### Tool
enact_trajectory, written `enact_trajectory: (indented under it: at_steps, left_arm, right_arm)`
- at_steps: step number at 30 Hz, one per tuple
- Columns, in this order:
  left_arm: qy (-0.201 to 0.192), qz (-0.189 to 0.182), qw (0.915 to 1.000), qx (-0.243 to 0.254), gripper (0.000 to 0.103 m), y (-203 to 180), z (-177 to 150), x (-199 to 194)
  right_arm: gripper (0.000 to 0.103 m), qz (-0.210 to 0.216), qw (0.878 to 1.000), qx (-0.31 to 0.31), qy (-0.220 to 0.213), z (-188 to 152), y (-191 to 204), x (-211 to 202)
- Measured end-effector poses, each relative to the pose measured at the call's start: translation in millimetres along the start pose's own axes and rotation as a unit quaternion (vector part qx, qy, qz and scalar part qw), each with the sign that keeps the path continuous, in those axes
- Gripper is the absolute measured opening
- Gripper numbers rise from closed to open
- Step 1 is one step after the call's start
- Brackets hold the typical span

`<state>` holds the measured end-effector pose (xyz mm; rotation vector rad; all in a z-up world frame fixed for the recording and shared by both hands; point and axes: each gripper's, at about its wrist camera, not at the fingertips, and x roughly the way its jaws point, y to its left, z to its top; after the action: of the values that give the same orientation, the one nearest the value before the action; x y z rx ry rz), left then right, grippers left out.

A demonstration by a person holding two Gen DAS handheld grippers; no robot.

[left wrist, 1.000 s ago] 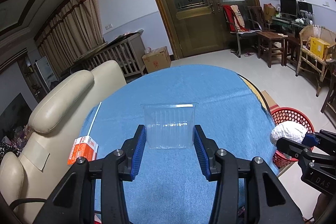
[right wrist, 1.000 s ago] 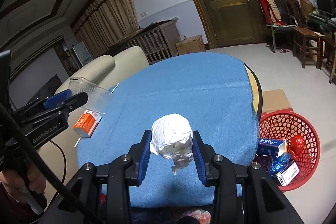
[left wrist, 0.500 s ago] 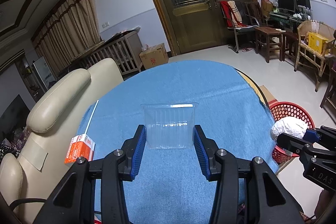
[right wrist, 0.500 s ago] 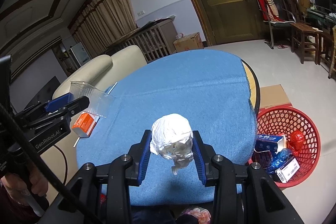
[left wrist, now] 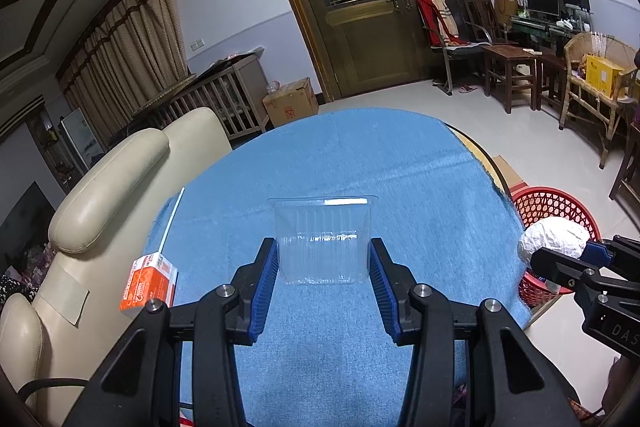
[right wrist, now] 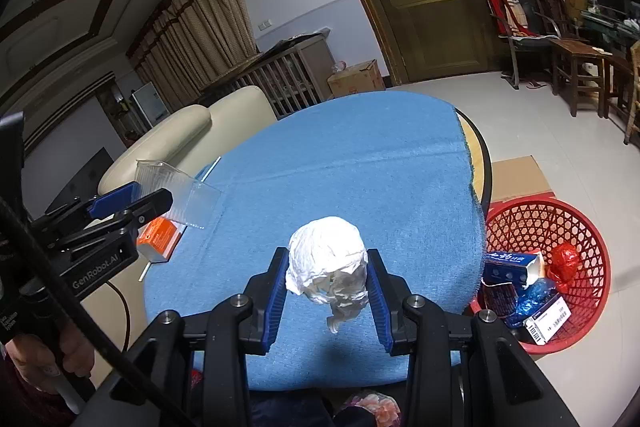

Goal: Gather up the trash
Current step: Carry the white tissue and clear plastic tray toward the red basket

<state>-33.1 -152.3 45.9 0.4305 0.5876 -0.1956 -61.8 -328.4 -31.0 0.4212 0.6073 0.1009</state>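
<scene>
Right wrist view: right gripper clamps white paper wad above blue cloth, unchanged over last second; red basket beside table. Left gripper grips clear plastic tray. Both loads await dropping.

I see a clear ribbed plastic tray, empty, pinched at its sides and lifted off the blue cloth, open face tilted toward the lens. White crumpled paper ball is squeezed between blue pads, a loose twisted tail hanging at 6 o'clock. Orange-and-white carton lies flat at the cloth's edge, 9 o'clock of the tray, with a thin white straw running off toward 12 from it. Red mesh basket stands on the floor at 3 o'clock of the ball, holding a blue box, blue wrapper, red crumple and a barcoded pack
</scene>
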Motion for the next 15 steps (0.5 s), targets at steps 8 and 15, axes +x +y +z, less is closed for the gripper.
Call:
enact_trajectory:
  at_steps: [8,15]
  left_arm:
    - [0.005,-0.002,1.0,0.005,0.048,-4.9,-0.7,3.4]
    - [0.01,-0.004,0.9999,0.009,0.048,-7.9,-0.2,7.3]
  right_arm:
    - [0.04,-0.002,1.0,0.009,0.003,-1.7,-6.0,1.3]
    - [0.04,-0.002,1.0,0.019,0.007,-2.7,-12.8,3.7]
